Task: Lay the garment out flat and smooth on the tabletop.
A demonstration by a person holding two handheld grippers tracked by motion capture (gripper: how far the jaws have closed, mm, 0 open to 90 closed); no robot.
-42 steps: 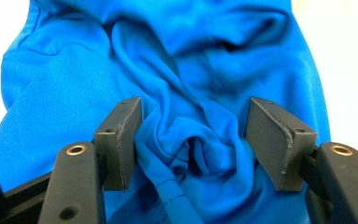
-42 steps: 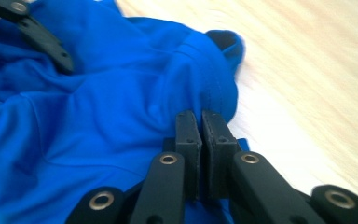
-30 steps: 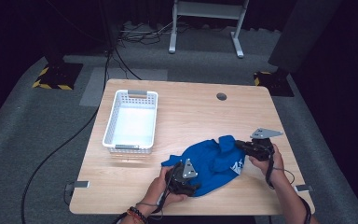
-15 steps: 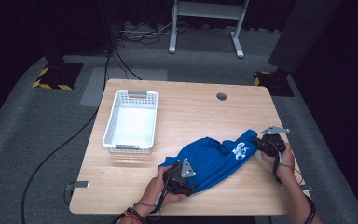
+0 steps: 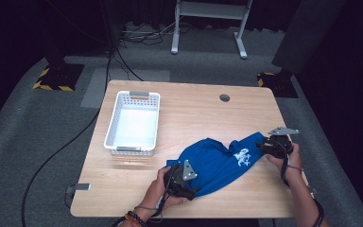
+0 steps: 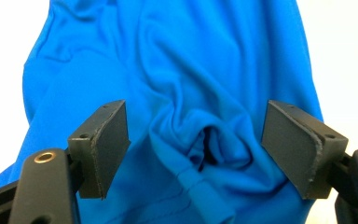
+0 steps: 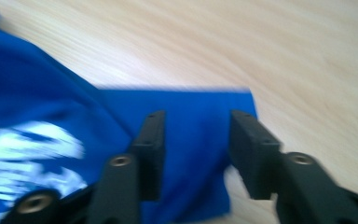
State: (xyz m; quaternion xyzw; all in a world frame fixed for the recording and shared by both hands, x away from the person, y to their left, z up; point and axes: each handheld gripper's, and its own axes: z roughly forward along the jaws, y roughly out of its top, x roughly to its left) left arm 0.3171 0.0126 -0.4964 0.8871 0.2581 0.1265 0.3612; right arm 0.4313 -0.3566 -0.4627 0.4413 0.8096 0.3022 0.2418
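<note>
Change: the right claw [image 5: 266,146] has drawn the shirt [image 5: 217,163] out longer; both claws' jaws have just been opening.
Left claw [image 6: 196,149]: wide apart, shirt between, unpinched.
Right claw: part open, shirt corner between.
Count: one shirt, one basket [image 5: 133,122].

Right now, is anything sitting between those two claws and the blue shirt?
Nothing visible. The left gripper has open jaws over bunched folds of the blue T-shirt, and the right gripper, whose jaws have just been opening, straddles a flat corner of it on the wooden table.
</note>
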